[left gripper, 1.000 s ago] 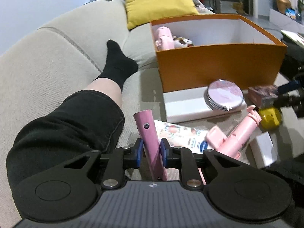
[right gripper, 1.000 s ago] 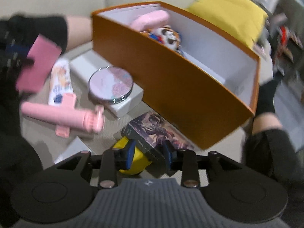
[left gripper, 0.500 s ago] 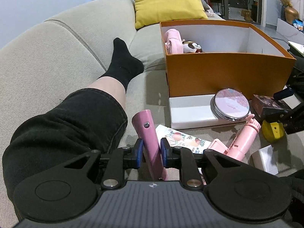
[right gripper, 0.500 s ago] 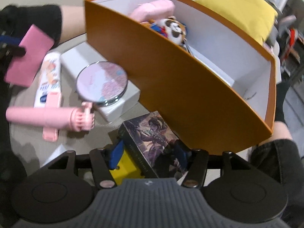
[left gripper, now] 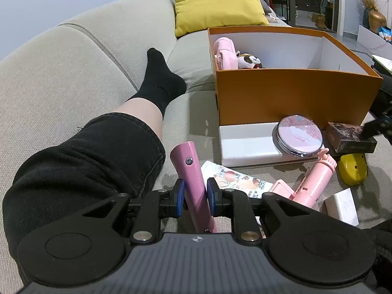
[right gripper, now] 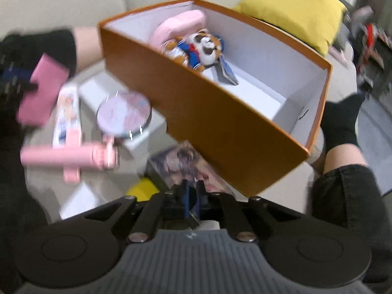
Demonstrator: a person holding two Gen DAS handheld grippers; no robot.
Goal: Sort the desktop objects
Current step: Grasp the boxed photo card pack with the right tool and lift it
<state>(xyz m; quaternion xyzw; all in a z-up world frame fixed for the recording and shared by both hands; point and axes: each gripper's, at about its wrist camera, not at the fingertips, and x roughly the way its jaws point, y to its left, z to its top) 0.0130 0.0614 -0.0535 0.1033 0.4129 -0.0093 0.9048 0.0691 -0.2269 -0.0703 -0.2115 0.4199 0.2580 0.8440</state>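
Observation:
My left gripper (left gripper: 194,193) is shut on a flat pink device (left gripper: 189,169), held upright over the sofa seat beside a person's leg. The same device (right gripper: 41,90) shows at the far left of the blurred right wrist view. My right gripper (right gripper: 192,196) has its jaws closing, blue pads almost together with nothing seen between them. Just beyond its tips lies the dark illustrated box (right gripper: 181,164) (left gripper: 350,134), against the open orange box (right gripper: 208,112) (left gripper: 294,95). A plush toy (right gripper: 196,49) and a pink pouch (left gripper: 225,54) lie inside that orange box.
In front of the orange box are a round mirror compact (left gripper: 300,134) on a flat white box (left gripper: 245,142), a pink selfie stick (left gripper: 316,181), a printed tube (left gripper: 235,178), a yellow object (left gripper: 352,169) and a small white block (left gripper: 343,205). The person's leg (left gripper: 98,152) lies left; a yellow cushion (left gripper: 218,2) sits behind.
The right gripper's jaws opened wide around the illustrated box, then came nearly together short of it as the gripper shifted. The left gripper kept its hold on the pink device.

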